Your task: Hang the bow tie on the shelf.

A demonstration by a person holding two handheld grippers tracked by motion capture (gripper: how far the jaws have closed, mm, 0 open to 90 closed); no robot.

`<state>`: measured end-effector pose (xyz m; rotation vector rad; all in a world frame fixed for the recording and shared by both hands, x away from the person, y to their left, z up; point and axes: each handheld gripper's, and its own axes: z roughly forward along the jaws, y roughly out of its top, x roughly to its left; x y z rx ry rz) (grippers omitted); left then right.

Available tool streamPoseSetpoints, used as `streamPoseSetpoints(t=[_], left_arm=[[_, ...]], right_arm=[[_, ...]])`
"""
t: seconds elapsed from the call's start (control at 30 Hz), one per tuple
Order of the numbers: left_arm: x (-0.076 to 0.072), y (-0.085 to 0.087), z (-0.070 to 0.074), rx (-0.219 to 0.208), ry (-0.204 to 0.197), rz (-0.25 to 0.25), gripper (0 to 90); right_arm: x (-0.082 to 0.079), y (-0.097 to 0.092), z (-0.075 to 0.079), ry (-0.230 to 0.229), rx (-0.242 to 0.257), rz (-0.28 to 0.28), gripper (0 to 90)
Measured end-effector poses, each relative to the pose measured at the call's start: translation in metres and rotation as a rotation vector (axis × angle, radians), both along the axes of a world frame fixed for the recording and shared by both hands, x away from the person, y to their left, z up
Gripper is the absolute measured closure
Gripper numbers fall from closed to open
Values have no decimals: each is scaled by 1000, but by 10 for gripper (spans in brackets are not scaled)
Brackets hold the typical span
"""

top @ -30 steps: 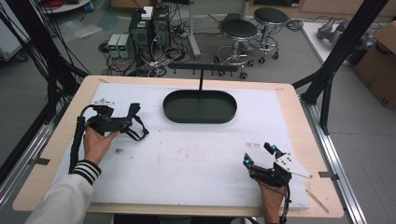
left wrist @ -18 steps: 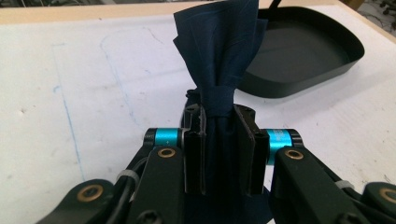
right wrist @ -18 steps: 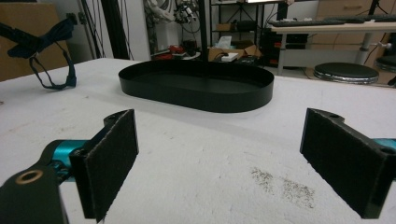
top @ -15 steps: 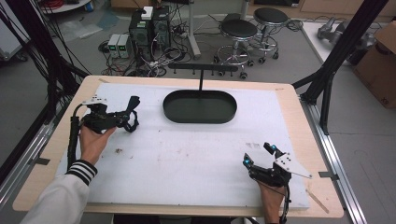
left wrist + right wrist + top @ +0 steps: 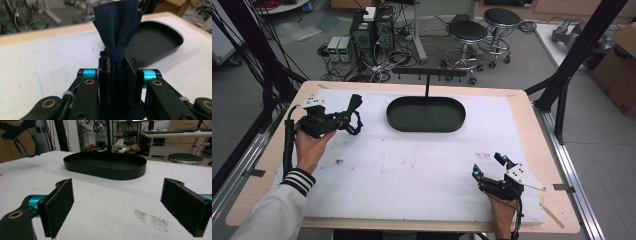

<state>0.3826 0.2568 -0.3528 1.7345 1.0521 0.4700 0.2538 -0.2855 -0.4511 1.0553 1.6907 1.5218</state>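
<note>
Item: dark blue cloth [image 5: 117, 32], pinched in my left gripper [image 5: 117, 75] jaws above worktop [image 5: 412, 165]. My right gripper [image 5: 489, 166]: jaws spread, empty. Tray [image 5: 426, 114] behind.

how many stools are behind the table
2, side by side on the floor beyond the table's far edge: one stool nearer the middle, the other stool right of it.

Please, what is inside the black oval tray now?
The black oval tray holds nothing that can be seen; its dark floor is bare. In the left gripper view, the dark blue cloth covers its left part.
</note>
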Motion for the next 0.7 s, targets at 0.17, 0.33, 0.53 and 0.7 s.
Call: streamPoseSetpoints(t=[0.17,0.33,0.53,0.7], left_arm=[[0,-9,14,10,-39,-27,751],[3,-16,22,2,-57,-54,751],[10,-23,29,-13,-83,-109,751],[18,-30,29,-23,-88,-132,751]], right_arm=[[0,0,0,-8,-1,-1,105],[0,0,0,-1,4,-2,105],[0,-1,0,-3,5,0,105],[0,-1,0,-2,5,0,105]])
